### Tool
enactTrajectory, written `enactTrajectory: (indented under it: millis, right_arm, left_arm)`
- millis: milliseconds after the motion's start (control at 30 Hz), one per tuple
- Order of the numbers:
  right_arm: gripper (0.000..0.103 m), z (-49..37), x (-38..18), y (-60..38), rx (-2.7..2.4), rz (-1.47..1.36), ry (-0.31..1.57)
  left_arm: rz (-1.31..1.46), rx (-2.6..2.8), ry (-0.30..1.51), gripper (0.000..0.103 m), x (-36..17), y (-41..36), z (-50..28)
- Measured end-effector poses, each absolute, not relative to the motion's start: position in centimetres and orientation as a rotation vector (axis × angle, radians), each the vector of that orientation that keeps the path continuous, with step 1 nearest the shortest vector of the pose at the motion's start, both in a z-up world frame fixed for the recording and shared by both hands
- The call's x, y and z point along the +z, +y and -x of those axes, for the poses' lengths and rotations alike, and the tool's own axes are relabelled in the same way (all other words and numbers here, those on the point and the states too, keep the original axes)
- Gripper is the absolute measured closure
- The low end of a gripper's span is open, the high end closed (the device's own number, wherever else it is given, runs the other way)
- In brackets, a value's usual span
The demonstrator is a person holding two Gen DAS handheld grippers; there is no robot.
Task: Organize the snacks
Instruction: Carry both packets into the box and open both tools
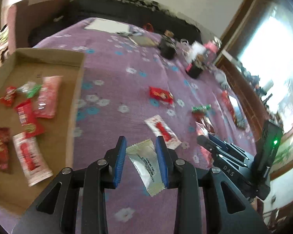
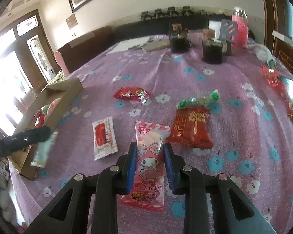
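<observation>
Each gripper is clamped on one snack, the left gripper [image 1: 140, 146] on a silver foil packet [image 1: 144, 165] and the right gripper [image 2: 150, 152] on a pink cartoon-printed packet [image 2: 149, 167], probably to carry them to the shallow brown cardboard box [image 1: 76, 81].

The pink wrapper [image 2: 149, 165] lying between the right gripper's fingers [image 2: 131, 164] carries the words "My Melody" in cursive script near its lower end, under a drawing of a rabbit-eared cartoon girl; the bright block characters beneath that cannot be read. On the body of the other gripper [image 1: 230, 165], off to the right of the left fingers [image 1: 120, 159], white letters spell "DAS". The silver wrapper [image 1: 145, 165] between the left fingers has lines of small black print, too blurred to make out. Print on the remaining snack packets is unreadable.
</observation>
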State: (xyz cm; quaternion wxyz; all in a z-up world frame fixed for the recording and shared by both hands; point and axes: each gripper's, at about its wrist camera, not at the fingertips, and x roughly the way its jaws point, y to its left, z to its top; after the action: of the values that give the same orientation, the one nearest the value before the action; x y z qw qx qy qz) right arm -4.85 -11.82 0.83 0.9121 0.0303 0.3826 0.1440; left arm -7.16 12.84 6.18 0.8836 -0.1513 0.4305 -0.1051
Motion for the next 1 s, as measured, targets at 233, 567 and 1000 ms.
enactTrajectory:
  millis: [233,567,1000]
  right_arm:
    - [0.076,6.2,3.0,-9.8,0.347,-0.062,0.754]
    - [0.076,6.4,5.4,-0.7,0.566,-0.051,0.808]
    - [0.076,6.8,4.1,12.0,0.815,0.022,0.923]
  left_arm:
    - [0.361,-0.081,0.842,0.075,7.7,20.0,9.9]
    - [0.428,0.076,0.804,0.074,6.9,27.4,12.3]
    - [0.418,0.123,0.921,0.074,3.2,28.8,11.6]
